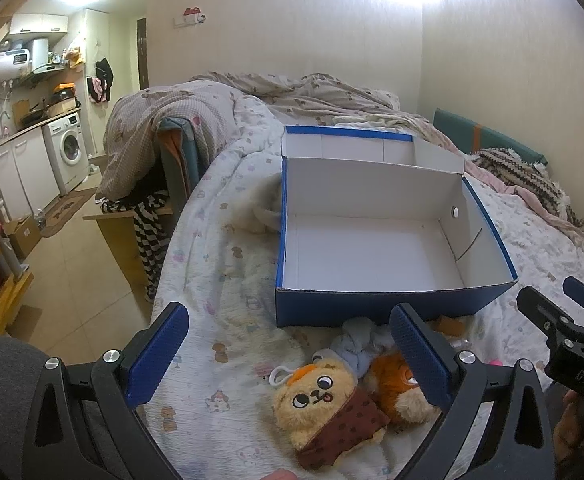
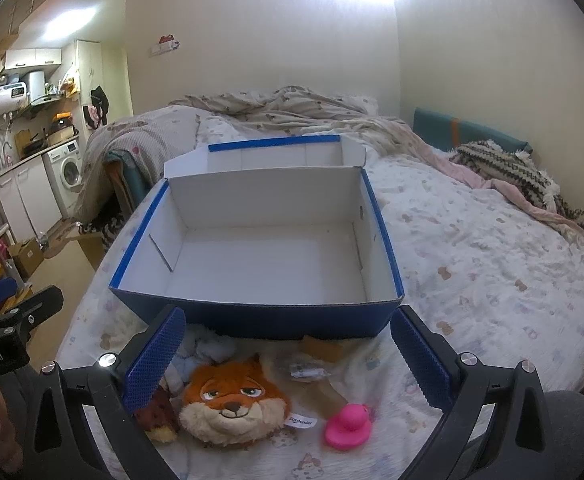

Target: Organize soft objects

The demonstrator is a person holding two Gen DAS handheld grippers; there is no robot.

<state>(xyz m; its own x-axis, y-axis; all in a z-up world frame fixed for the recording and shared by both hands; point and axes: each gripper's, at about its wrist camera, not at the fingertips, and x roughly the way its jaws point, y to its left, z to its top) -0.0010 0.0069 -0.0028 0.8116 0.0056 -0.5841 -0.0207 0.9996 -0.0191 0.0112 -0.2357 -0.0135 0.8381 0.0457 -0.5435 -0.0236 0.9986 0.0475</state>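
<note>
Both grippers open, holding nothing: left gripper [image 1: 287, 354] over bear plush [image 1: 324, 404], right gripper [image 2: 287, 354] over fox plush [image 2: 233, 408]. Lower, close on plush body (not keyring), lift into far blue box [image 2: 251, 320].

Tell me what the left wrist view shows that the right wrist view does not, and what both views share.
Only the left wrist view shows the bear's face and a pale plush beside the box's left wall. Only the right wrist view shows the pink duck and the fox's whole face. Both show the empty blue box on the bed, the fox, a light blue plush, and each view's own open hand-held gripper: left, right.
</note>
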